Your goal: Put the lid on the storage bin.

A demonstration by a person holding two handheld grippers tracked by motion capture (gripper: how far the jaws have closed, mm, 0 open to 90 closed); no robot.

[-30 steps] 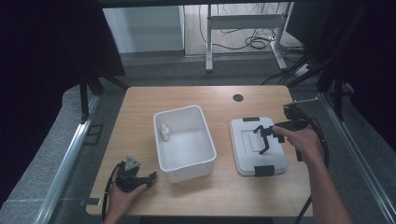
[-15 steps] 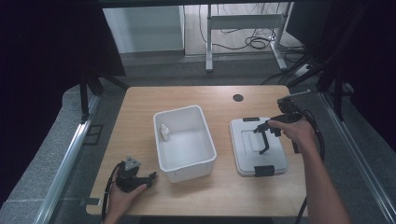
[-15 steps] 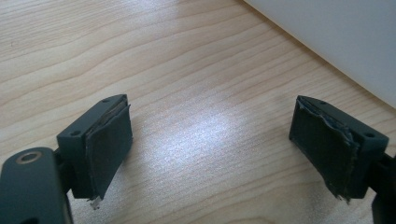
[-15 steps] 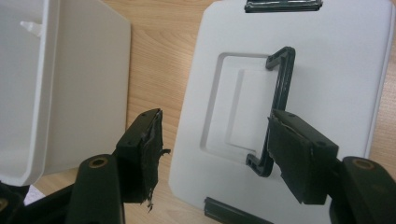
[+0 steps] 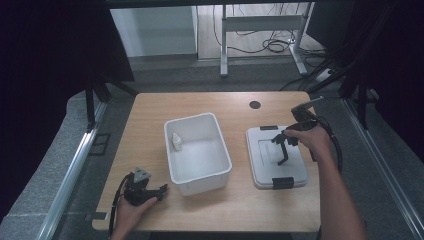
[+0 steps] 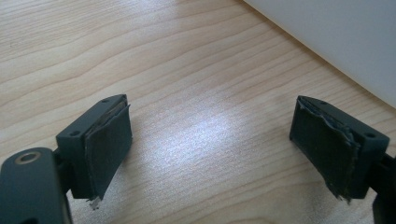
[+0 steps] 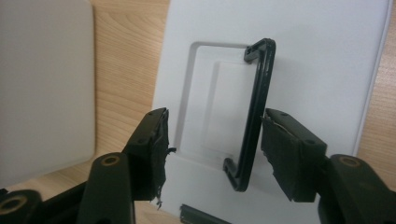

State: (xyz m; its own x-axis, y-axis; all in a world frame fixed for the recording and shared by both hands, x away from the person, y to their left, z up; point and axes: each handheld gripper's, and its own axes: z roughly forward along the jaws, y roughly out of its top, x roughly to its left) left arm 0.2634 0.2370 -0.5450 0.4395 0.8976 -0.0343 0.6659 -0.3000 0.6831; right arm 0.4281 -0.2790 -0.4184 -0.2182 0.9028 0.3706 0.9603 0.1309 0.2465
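Note:
A white bin [image 5: 197,152] stands mid-table with a small white bottle [image 5: 176,141] inside at its left wall. To its right lies a pale lid [image 5: 276,156] with a thin black handle [image 5: 283,152]. My right gripper [image 5: 282,142] hovers low over the lid. In the right gripper view it [image 7: 215,144] is open, and the handle [image 7: 256,116] stands between the jaws, close to the right-hand pad [image 7: 285,154]. My left gripper [image 5: 150,190] rests on the table at the front left, open over bare wood [image 6: 210,135], with nothing between its jaws.
A black latch [image 5: 283,182] sits on the lid's near edge and another [image 5: 268,128] on its far edge. The bin's wall [image 6: 336,37] is just ahead of the left gripper. A dark cable port [image 5: 255,105] marks the tabletop [image 5: 150,115] at the back.
The right hand and its gripper have edged slightly away and left over the lid. The left gripper has not moved.

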